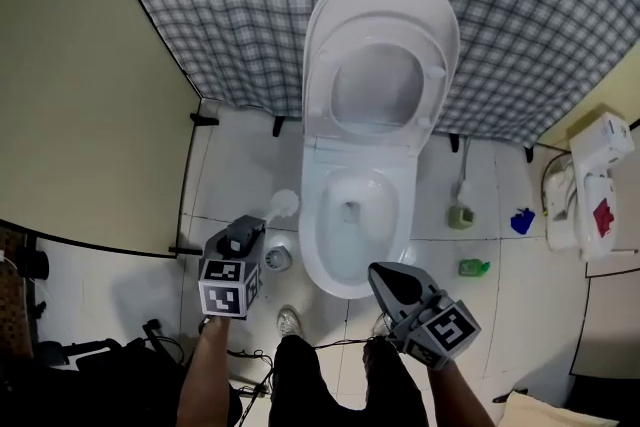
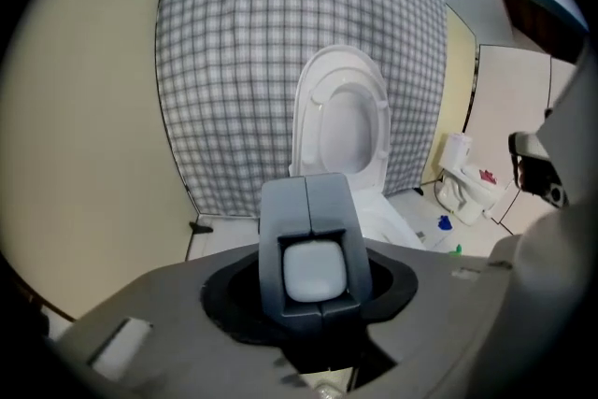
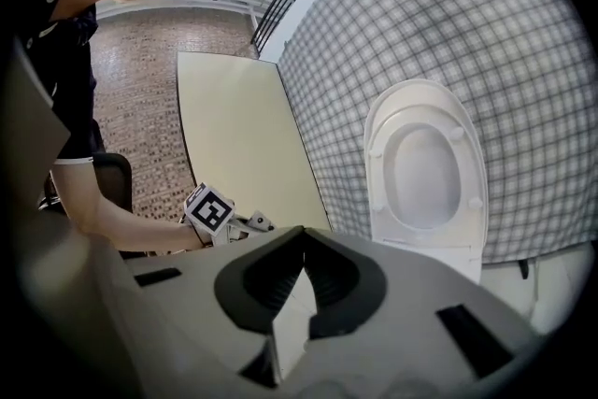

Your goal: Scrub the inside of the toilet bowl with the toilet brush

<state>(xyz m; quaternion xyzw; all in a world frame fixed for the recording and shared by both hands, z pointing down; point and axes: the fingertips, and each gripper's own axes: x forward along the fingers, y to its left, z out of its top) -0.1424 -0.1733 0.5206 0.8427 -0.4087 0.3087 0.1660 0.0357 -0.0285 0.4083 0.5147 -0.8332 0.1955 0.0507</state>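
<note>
The left gripper [image 1: 247, 233] pinches the toilet brush [image 1: 283, 205], its white head aimed upper right at the toilet bowl [image 1: 314, 227] just beside it; the right gripper [image 1: 380, 273], jaws pressed together and empty, sits lower right.

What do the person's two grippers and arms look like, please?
The left gripper and right gripper share one design: a grey body with dark grey jaws that taper to a point. Each carries a cube of black-and-white square markers. The forearms are bare, with no sleeves showing, and a thin dark cable runs between the grippers.
</note>
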